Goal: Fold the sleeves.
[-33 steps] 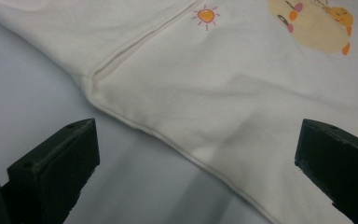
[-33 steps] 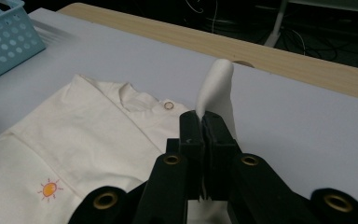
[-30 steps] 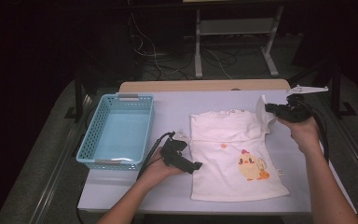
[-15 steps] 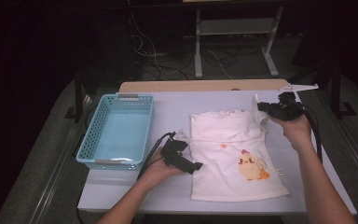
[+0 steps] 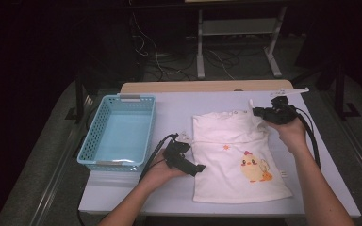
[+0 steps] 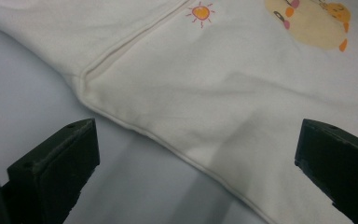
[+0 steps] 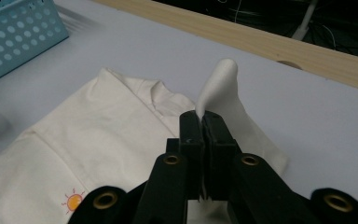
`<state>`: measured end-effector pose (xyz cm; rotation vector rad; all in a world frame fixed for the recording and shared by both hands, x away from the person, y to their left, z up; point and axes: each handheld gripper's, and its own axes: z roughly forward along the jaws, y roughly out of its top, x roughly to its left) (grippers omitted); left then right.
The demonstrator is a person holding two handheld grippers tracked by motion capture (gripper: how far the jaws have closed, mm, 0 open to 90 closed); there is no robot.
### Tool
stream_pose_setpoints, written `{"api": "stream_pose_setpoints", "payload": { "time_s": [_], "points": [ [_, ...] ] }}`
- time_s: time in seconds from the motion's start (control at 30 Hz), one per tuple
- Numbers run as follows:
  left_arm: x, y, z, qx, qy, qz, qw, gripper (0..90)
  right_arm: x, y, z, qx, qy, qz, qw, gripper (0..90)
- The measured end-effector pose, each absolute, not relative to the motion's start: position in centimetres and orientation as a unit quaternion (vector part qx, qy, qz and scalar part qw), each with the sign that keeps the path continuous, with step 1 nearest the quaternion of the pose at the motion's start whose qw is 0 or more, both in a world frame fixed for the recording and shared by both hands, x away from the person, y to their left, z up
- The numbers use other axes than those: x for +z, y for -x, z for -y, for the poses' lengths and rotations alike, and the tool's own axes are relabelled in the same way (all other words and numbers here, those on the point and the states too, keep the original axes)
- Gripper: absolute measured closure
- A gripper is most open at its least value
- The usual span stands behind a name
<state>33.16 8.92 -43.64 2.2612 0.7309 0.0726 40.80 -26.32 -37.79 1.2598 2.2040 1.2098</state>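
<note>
Nearest you, your left claw (image 5: 185, 160) rests low on the worktop (image 5: 179, 113) at the near-left side of the cream shirt (image 5: 238, 160); in the left gripper view its jaws stand wide apart with nothing between them, the shirt's side hem and underarm seam lying just ahead, not pinched. Your left forearm comes in from the bottom edge, hand wrapped over the claw body, wrist low and level. The shirt lies flat, print side up, chick (image 5: 253, 165) toward the hem, small sun (image 6: 200, 12) at the chest, collar toward the far edge. The left sleeve looks already turned in over the body, judging by the straight left edge. Farther out, your right claw (image 7: 202, 122) is pressed together on the right sleeve (image 7: 223, 86), the cloth standing up in a peak above the jaws. Your right arm reaches long across the right side, wrist raised, claw pointing left toward the collar. Judgement: folding is early; this sleeve is lifted but not laid over, and the lengthwise folds remain. The blue basket (image 5: 104, 153) sits to the left, well apart from the shirt, with nothing in it.
</note>
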Motion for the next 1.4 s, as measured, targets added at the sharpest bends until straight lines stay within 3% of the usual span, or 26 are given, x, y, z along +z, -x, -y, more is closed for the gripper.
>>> {"api": "stream_pose_setpoints", "payload": {
  "time_s": [1.4],
  "points": [
    [-43.7, -33.1, -8.8, 0.022, -0.885, -0.278, 0.373, 0.0, -43.1, -41.4, 22.8, 0.37, -0.428, -0.816, 0.121, 82.8]
  ]
}}
